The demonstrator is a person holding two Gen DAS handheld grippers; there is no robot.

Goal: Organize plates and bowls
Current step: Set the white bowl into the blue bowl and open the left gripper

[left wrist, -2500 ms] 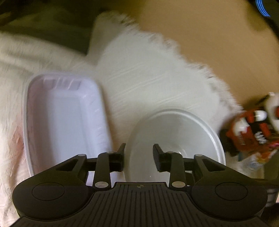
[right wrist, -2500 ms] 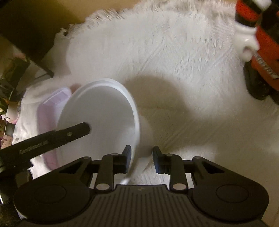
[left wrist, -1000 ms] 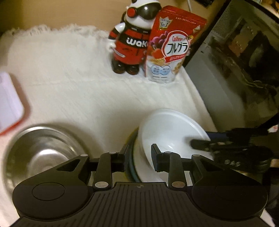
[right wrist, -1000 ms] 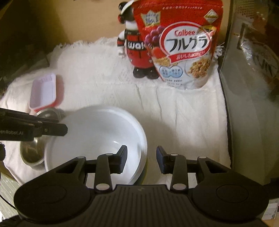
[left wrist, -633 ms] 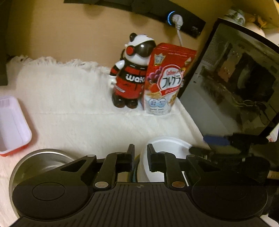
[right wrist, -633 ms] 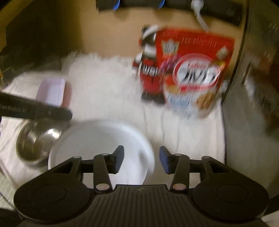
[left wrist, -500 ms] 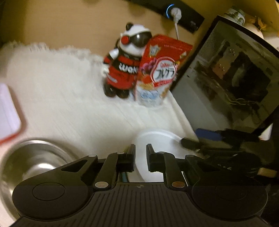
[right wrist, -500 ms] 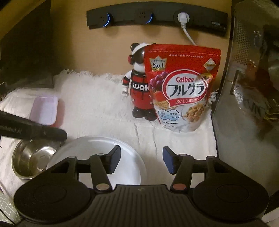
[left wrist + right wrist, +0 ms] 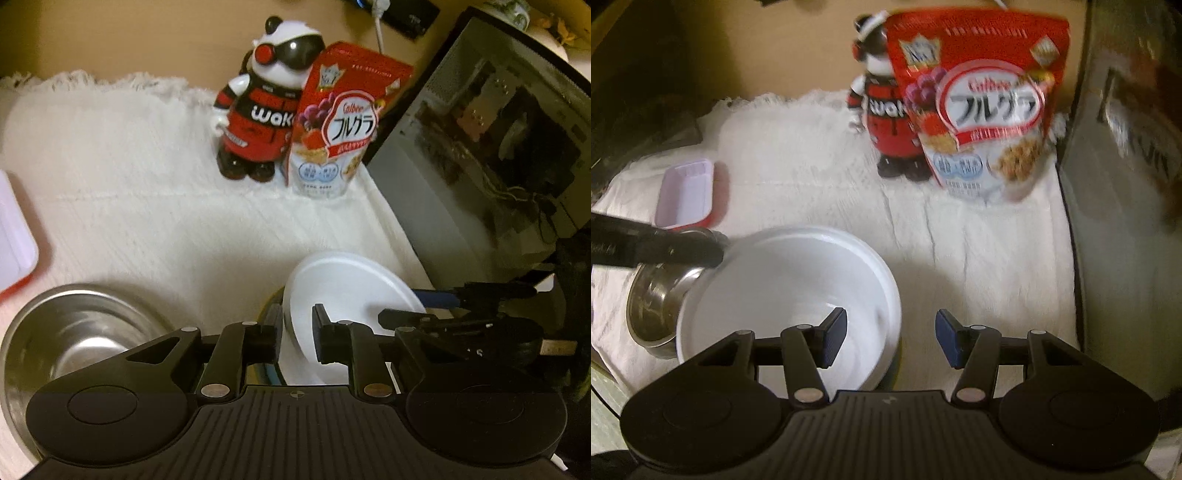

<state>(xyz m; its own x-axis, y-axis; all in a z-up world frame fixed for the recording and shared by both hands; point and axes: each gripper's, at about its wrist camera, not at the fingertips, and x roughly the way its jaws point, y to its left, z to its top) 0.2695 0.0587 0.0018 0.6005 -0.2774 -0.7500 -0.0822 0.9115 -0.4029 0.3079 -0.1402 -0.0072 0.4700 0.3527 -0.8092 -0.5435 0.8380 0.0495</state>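
A white bowl (image 9: 798, 280) sits on a dark dish whose rim (image 9: 271, 304) peeks out beneath it, on the white cloth. My left gripper (image 9: 297, 332) has its jaws narrowly apart around the bowl's near rim (image 9: 295, 325); whether they pinch it is unclear. My right gripper (image 9: 890, 341) is open, its left finger (image 9: 833, 338) over the bowl's inside, the right one outside the rim. A steel bowl (image 9: 74, 336) stands left of the white one; it also shows in the right wrist view (image 9: 653, 299).
A pink rectangular tray (image 9: 685, 192) lies at far left. A red and black robot figure (image 9: 262, 107) and a red cereal bag (image 9: 982, 107) stand at the back. A microwave (image 9: 480, 147) borders the cloth on the right.
The right gripper's jaws have opened wider and it has dipped over the white bowl. The left gripper's jaws have spread slightly at the bowl's rim. Both views tilted downward.
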